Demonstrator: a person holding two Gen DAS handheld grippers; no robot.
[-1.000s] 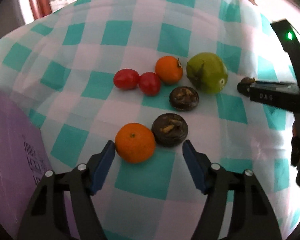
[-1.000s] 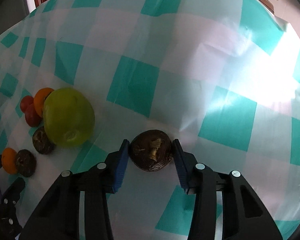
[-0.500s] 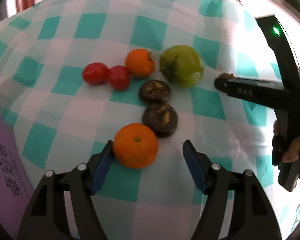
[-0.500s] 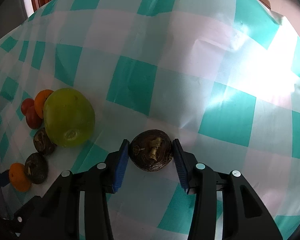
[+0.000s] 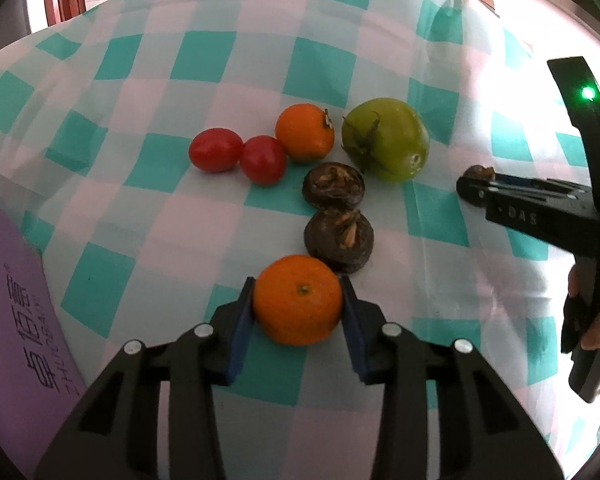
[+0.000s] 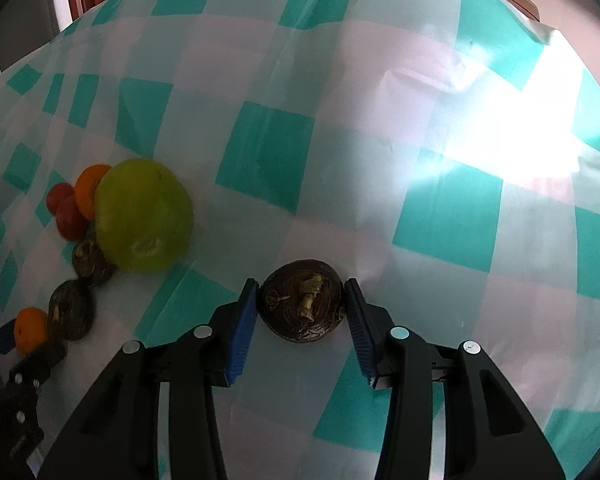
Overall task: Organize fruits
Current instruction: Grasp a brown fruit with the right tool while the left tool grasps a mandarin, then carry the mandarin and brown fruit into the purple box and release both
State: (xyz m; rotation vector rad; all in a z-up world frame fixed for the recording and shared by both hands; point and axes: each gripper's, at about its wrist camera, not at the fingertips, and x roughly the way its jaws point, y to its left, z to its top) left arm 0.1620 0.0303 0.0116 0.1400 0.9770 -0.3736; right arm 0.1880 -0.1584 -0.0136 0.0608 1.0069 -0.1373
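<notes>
While the fruits sit on the checked cloth (image 5: 236,60), each hand is busy with one of them. The left gripper (image 5: 298,308) has its two blue pads pressed on both sides of a small orange (image 5: 298,300), so it is holding that orange, which looks to be resting on the cloth just in front of a dark brown round fruit (image 5: 339,240). A second dark brown fruit (image 5: 334,189) lies right behind that one. Farther back are two red tomatoes (image 5: 236,154), touching each other, then another orange (image 5: 305,132) and a big green tomato (image 5: 385,139). The right gripper (image 6: 302,312) is narrow around a third dark brown fruit (image 6: 302,308), well apart from the group; the left pad touches it, and the right pad is so close I cannot tell if it touches. So the step now looks like picking up, with the sorting only partly done. Next, I think the small orange should go beside the other orange, and the brown fruit beside its two friends. Lift gently so nothing rolls or bumps the tomatoes.
</notes>
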